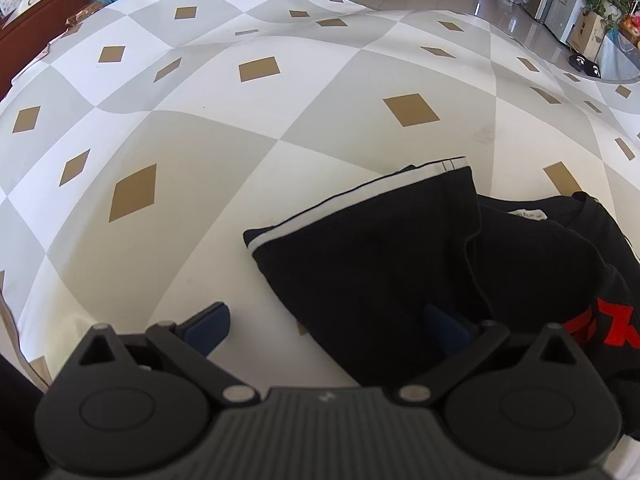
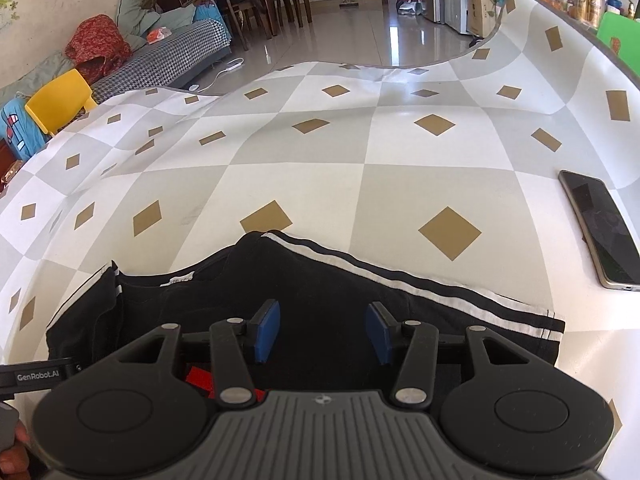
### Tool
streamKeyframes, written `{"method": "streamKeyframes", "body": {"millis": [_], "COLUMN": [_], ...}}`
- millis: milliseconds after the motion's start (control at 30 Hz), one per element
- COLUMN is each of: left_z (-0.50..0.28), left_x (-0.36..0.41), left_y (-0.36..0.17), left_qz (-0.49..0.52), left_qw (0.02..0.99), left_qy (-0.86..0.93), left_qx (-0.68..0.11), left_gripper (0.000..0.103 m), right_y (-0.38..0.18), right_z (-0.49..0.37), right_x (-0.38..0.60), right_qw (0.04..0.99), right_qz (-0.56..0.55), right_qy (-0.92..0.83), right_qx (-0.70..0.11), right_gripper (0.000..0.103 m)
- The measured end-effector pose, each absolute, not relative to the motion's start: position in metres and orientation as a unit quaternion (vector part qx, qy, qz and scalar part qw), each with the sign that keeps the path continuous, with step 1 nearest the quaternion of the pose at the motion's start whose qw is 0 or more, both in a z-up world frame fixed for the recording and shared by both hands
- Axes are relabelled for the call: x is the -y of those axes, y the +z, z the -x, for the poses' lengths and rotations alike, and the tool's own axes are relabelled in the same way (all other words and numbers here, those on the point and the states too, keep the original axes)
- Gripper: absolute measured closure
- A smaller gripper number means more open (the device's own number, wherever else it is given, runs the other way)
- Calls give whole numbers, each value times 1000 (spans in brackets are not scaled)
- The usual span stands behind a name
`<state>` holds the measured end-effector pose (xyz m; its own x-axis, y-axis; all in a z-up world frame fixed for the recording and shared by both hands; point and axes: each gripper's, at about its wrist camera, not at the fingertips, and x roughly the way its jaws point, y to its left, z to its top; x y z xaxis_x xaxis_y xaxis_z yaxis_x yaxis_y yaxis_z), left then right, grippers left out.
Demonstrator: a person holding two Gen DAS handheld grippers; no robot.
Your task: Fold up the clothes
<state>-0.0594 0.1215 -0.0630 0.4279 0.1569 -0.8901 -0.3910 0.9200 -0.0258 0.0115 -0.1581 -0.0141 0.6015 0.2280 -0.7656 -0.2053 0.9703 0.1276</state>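
I see the black garment [image 2: 312, 300] lying near me on the bench [image 2: 320, 184], both sleeves folded inward. My left hand-held gripper [image 1: 324, 330] and right hand-held gripper [image 2: 320, 330] stand apart, empty, above it. I judge the body folds remain.

red print [image 1: 600, 330]: cut off by the frame edge – unreadable
neck label [image 1: 527, 214]: text way too small
phone [image 2: 604, 230]: screen dark – nothing readable

Before you, a matt black cloth shirt [image 2: 320, 300] with white woven stripes lies on the worktop's [image 2: 320, 168] smooth, faintly glossy checked cover; the phone [image 2: 604, 228] shows dark glossy glass in a metallic frame.
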Motion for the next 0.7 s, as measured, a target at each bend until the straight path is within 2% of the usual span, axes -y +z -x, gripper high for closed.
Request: {"method": "streamKeyframes", "body": {"millis": [400,700], "left_z": [52,48], "left_x": [-114,-113], "left_y": [-66,-68], "left_qz": [94,91], "left_qw": [842,845], "left_qy": [166,169], "left_qx": [-505,-499], "left_gripper": [0,0], "right_y": [-36,-50], "right_z": [-37,-44], "right_x": [147,126], "right_qw": [891,891], "right_qz": [-22,24], "right_qy": [136,138], "right_qx": [-434,-431], "right_gripper": [53,45]}}
